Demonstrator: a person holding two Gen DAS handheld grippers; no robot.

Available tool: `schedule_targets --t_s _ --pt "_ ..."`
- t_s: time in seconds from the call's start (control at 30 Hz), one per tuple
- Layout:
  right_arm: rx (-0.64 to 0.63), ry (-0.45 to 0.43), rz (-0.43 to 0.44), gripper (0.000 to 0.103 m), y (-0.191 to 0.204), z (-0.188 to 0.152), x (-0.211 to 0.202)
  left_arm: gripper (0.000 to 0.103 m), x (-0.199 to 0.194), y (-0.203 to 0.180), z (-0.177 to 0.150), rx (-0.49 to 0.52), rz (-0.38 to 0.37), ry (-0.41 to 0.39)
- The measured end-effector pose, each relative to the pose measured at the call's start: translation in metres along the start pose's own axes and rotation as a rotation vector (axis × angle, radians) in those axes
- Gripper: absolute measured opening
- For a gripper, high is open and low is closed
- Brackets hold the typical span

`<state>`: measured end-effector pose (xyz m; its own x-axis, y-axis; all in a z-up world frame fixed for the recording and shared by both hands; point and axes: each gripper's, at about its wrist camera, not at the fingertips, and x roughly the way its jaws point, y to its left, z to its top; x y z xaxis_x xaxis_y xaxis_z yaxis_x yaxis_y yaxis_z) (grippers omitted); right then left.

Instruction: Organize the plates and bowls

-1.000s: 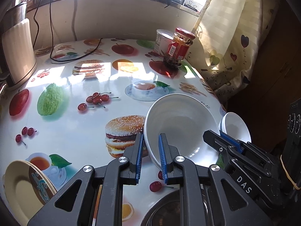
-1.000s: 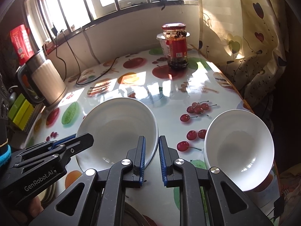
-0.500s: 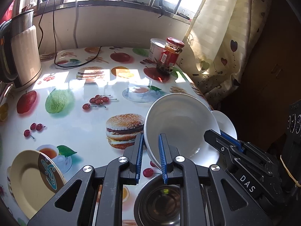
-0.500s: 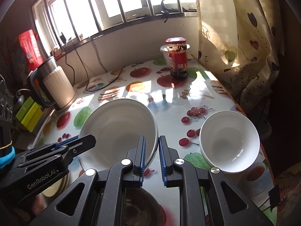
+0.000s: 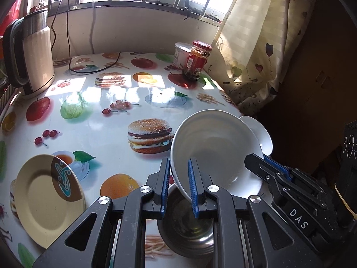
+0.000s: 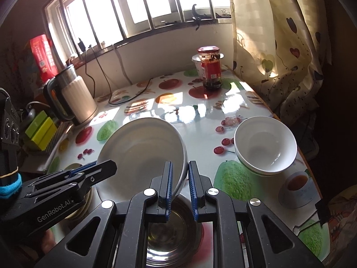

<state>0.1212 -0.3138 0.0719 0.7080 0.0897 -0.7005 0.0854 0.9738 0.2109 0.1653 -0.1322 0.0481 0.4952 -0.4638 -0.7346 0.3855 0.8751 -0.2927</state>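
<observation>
Both tools, left tool [image 5: 178, 185] and right tool [image 6: 180, 184], clamp opposite rims of the big white bowl [image 6: 142, 151], steadying it above the steel bowl [image 6: 171, 230].

A large white ceramic bowl [image 5: 214, 147] sits tilted at lower centre-right of the left wrist view, above a round steel bowl [image 5: 189, 225] at the bottom edge. A smaller white ceramic bowl [image 6: 265, 144] stands upright, right of centre in the right wrist view. A flat cream plate with a brown patterned patch [image 5: 44, 196] lies lower left.
</observation>
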Motion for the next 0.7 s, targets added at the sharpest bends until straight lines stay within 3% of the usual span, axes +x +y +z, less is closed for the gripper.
schedule_targets --t_s 0.7 --pt "0.04 0.062 -0.006 0.015 -0.002 -0.052 -0.009 0.017 0.005 0.0 -0.042 -0.008 0.012 0.093"
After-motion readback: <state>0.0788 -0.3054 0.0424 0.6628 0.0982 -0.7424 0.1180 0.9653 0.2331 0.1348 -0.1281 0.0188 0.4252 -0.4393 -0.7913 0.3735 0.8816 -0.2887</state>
